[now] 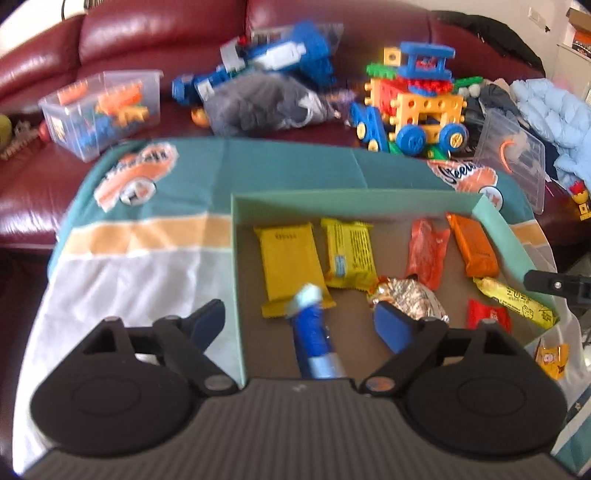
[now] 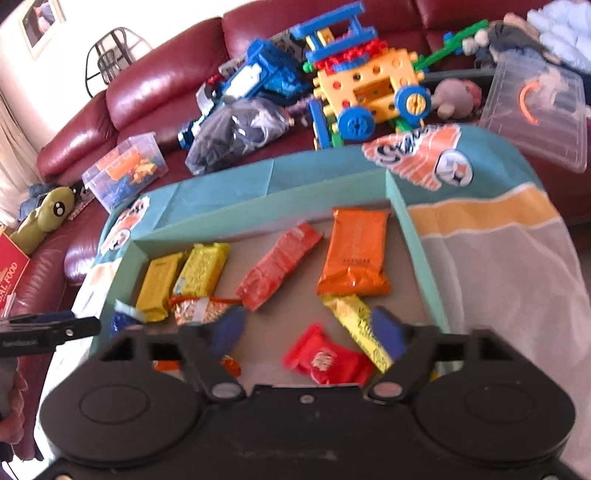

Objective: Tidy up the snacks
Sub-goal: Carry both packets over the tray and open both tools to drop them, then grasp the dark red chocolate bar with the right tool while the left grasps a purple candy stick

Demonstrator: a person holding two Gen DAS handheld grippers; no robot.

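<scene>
Currently, in the left wrist view, your left gripper (image 1: 301,325) sits low in the frame with its jaws spread wide and gripping nothing. At far left of the box, a blue tube-shaped snack (image 1: 314,332) lies between the open fingers, untouched by either pad. It looks light and slick, so it may roll; you would do best to pinch it across its middle.

Moving right, the shallow green box (image 1: 332,201) fills the centre of the frame on a teal, yellow and white cloth (image 1: 129,266). Inside, from left to right, lie two flat yellow packets (image 1: 290,266), a crinkled foil-wrapped snack (image 1: 410,297), a soft orange-red sachet (image 1: 426,254), an orange packet (image 1: 476,249), and lower right a long yellow bar (image 1: 517,301) and a small red packet (image 1: 487,317). All seem light, with slippery, crushable wrappers; grip them across the flat body, not the crimped ends.

At the right edge, one more small yellow snack (image 1: 552,360) lies outside the box wall, on the cloth.

In the right wrist view, your right gripper (image 2: 308,332) also stands open and empty, above the red packet and the yellow bar.

A dark red sofa (image 1: 147,33) with toys fills the upper frame.
</scene>
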